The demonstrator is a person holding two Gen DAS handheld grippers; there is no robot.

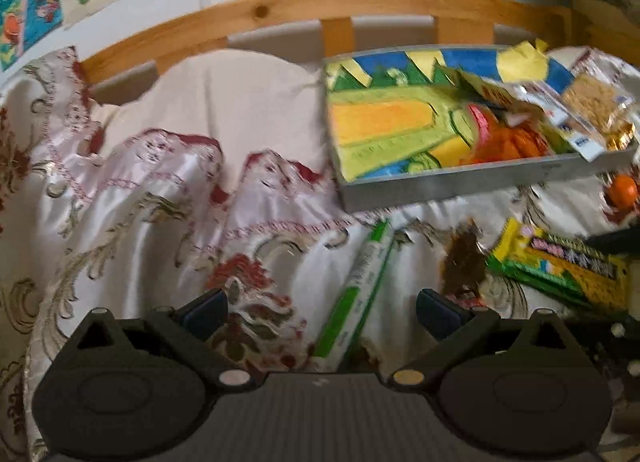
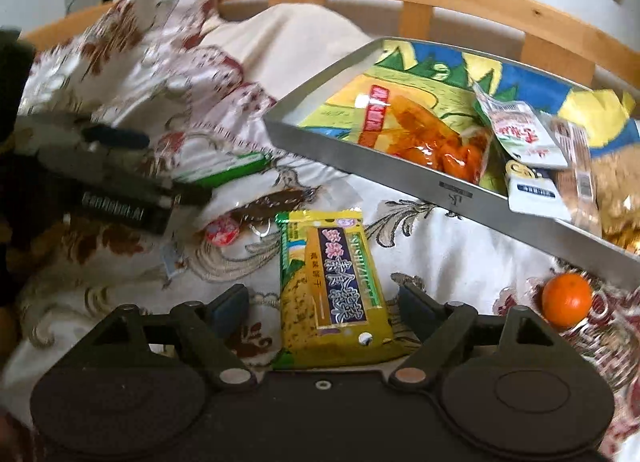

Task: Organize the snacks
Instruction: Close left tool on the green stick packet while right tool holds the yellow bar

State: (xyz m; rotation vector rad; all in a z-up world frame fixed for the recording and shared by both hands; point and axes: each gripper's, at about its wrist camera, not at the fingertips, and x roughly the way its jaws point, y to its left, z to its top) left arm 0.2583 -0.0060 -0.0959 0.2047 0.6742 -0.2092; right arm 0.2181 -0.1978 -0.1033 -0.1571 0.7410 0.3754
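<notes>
Nearest the right wrist camera, a yellow-and-green snack packet is being framed between the spread jaws of the right gripper, its near end lying between the two fingers while neither pad is seen pressing on it; the jaws are standing wide and nothing is being held. From that packet, a grey tray with a colourful painted floor is lying at about one o'clock on the patterned satin bedcover, already carrying an orange-filled pouch and several white sachets, with a small orange fruit resting loose on the cover at three o'clock, just outside the tray wall. A green-and-white box is lying at eleven o'clock, next to the left gripper. In the left wrist view, the left gripper is likewise being held wide open and empty, with the green-and-white box lying on the cover between its fingers, seemingly untouched, though blur is making contact hard to judge; the tray is sitting at one o'clock. The step in hand is judged to be the picking up of loose snacks for the tray. Next, the right jaws are being called on to close across the packet's narrow width before it is lifted over the tray's near wall.
</notes>
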